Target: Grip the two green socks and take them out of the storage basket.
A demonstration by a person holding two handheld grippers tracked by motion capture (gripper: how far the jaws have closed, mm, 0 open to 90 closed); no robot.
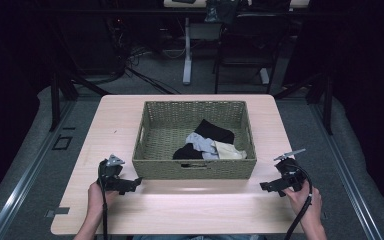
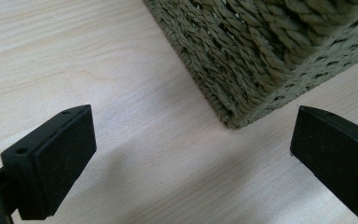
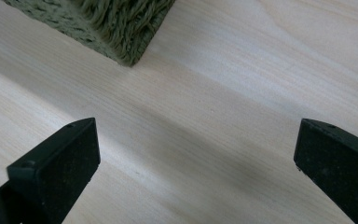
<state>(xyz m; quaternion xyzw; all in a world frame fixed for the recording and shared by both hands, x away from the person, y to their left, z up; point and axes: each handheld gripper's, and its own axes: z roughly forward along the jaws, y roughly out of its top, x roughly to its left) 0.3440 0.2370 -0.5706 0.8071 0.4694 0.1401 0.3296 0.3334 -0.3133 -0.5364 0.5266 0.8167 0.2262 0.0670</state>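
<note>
Both tongs [image 1: 139, 180] [image 1: 263, 186] gape over bare table [image 1: 195, 210] flanking basket [image 1: 195, 169].

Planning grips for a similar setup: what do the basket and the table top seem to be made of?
The basket looks woven from twisted olive-green cord, perhaps paper rope or seagrass; the gripper views show matte, ropy strands. The table top looks like pale wood or wood-look laminate: fine grain lines, smooth with a soft sheen.

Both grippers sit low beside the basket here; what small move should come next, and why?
Probably lift the right gripper over the basket rim toward the clothes. Both grippers are open and empty on the table, and the clothes lie nearer the right one.
</note>
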